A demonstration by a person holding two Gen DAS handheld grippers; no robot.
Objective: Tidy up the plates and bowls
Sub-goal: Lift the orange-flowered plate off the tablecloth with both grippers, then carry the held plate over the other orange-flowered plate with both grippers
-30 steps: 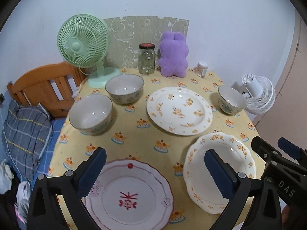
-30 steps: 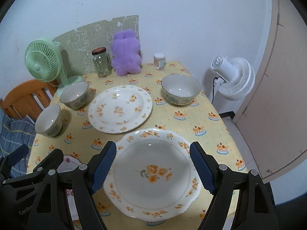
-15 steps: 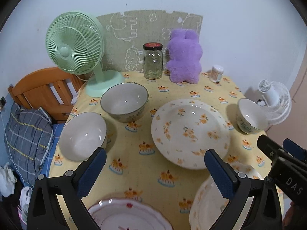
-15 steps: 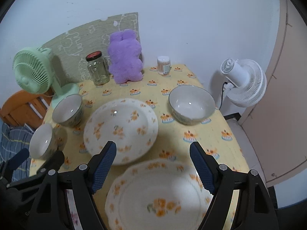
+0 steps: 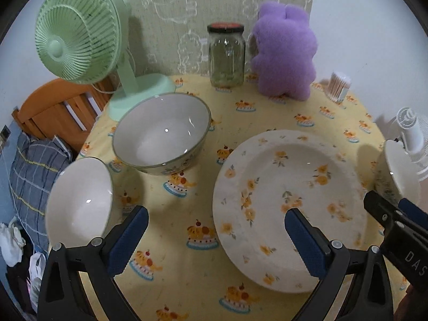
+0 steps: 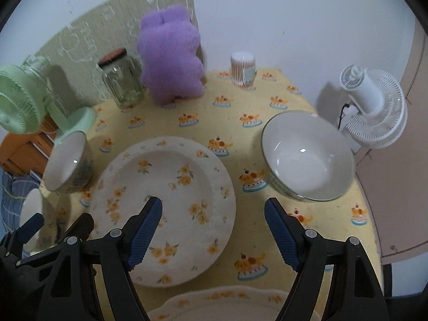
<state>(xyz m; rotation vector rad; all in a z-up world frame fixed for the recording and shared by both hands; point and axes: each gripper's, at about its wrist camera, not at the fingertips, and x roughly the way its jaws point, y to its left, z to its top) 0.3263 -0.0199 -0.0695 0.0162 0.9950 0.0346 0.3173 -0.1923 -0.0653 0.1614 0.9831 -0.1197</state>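
A round floral plate [image 5: 289, 200] lies in the middle of the yellow-clothed table [image 5: 187, 203]; it also shows in the right wrist view [image 6: 165, 203]. Two bowls [image 5: 160, 133] [image 5: 80, 203] stand at the left and a third bowl [image 6: 307, 155] at the right. A scalloped plate's rim [image 6: 230, 305] shows at the near edge. My left gripper [image 5: 214, 236] is open and empty, above the cloth beside the floral plate's left edge. My right gripper [image 6: 214, 230] is open and empty over the floral plate's near right rim.
At the back stand a green fan [image 5: 80, 40], a glass jar [image 5: 226, 56], a purple plush toy [image 5: 283, 53] and a cotton swab tub [image 6: 243, 69]. A white fan [image 6: 374, 112] stands past the right table edge. A wooden chair [image 5: 53, 112] is at the left.
Both grippers have moved forward over the table toward the back. The near plates have slid out of view below; the floral plate and bowls now look larger. Both grippers stay open.
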